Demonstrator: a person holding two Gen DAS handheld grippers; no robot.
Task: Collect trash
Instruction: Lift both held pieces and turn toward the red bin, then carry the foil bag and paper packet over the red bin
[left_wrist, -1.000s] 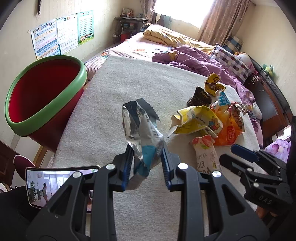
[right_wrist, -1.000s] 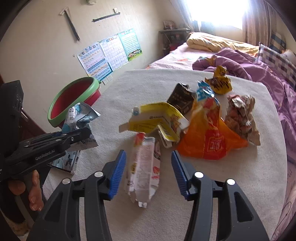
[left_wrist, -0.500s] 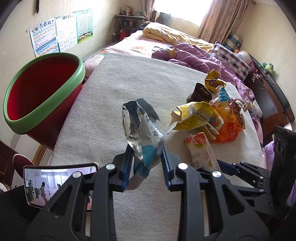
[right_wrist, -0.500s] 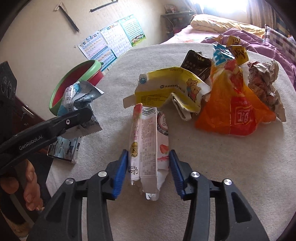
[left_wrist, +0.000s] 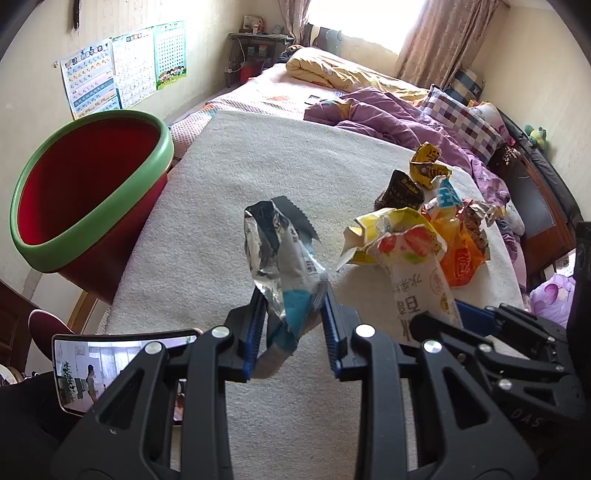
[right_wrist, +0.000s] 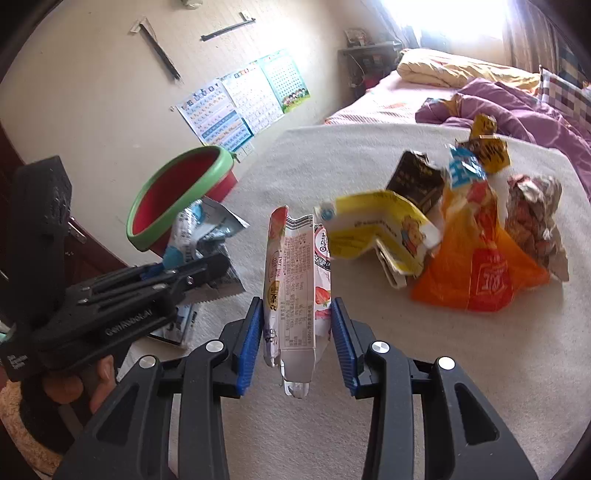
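**Both tongs loaded, bin waiting at ten o'clock**

The left gripper (left_wrist: 291, 314) has its blue pads pinched narrow on a crumpled silver-and-blue wrapper (left_wrist: 282, 258), which stands up clear of the white blanket (left_wrist: 258, 166). The right gripper (right_wrist: 297, 332) is clamped on a flattened strawberry carton (right_wrist: 295, 280), its lower end hanging between the jaws. In the left wrist view the red bin with the green rim (left_wrist: 88, 195) sits at about ten o'clock, off the blanket's edge, mouth tilted toward us. The rest of the trash pile (right_wrist: 461, 236) – yellow carton, orange bag, dark packets – lies at about two o'clock of the right gripper. A phone (left_wrist: 118, 373) lies by the near edge.

I'd judge the picking-up done for these two pieces; next comes carrying each over the bin's mouth and letting go, with care that the light wrapper falls inside.
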